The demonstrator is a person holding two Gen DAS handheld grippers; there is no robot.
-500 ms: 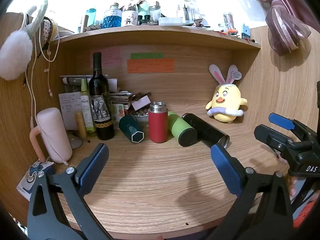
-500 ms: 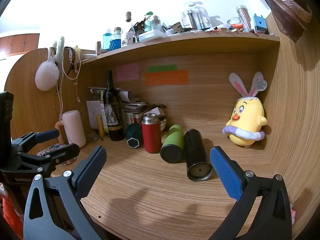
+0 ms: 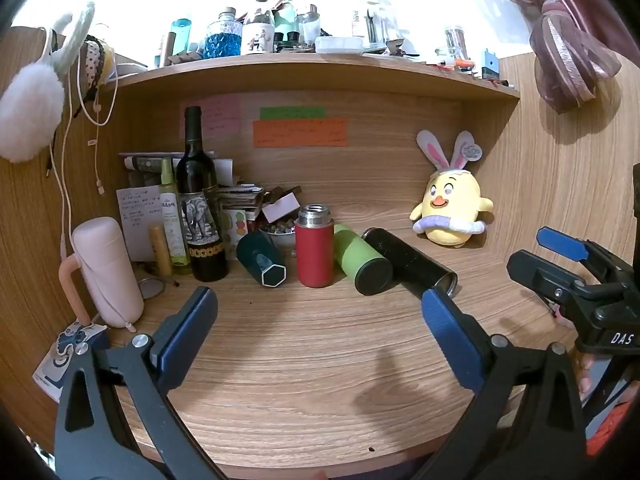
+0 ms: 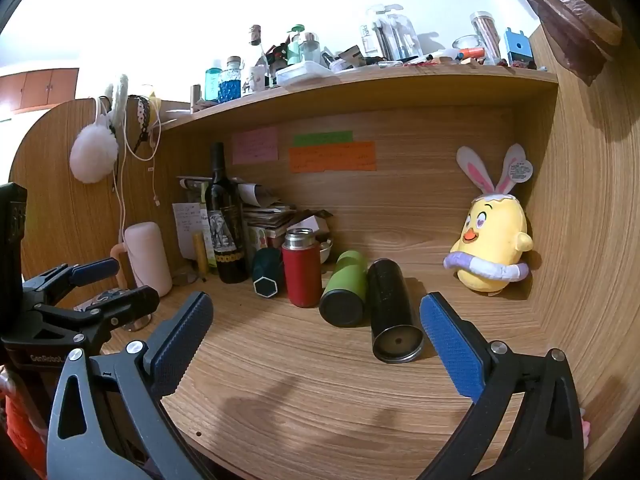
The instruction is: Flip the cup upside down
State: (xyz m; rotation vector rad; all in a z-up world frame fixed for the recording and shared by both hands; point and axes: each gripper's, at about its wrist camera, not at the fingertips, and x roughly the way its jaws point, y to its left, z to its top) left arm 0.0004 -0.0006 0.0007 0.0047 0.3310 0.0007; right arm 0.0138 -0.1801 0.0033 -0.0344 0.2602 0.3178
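A red cup (image 3: 315,251) with a steel neck stands upright on the wooden desk (image 3: 304,360), also in the right wrist view (image 4: 301,270). Beside it lie a dark teal cup (image 3: 262,259), a green cup (image 3: 362,260) and a black cup (image 3: 410,262) on their sides; the black cup (image 4: 392,312) is nearest the right gripper. My left gripper (image 3: 318,312) is open and empty, well short of the cups. My right gripper (image 4: 316,320) is open and empty, also short of them. Each gripper shows in the other's view, the right one (image 3: 560,264) and the left one (image 4: 108,280).
A wine bottle (image 3: 200,200), a pink mug (image 3: 106,272), a spray bottle and stacked papers crowd the back left. A yellow plush chick (image 3: 452,208) sits at the back right. A cluttered shelf (image 3: 320,68) hangs above. Wooden walls close both sides.
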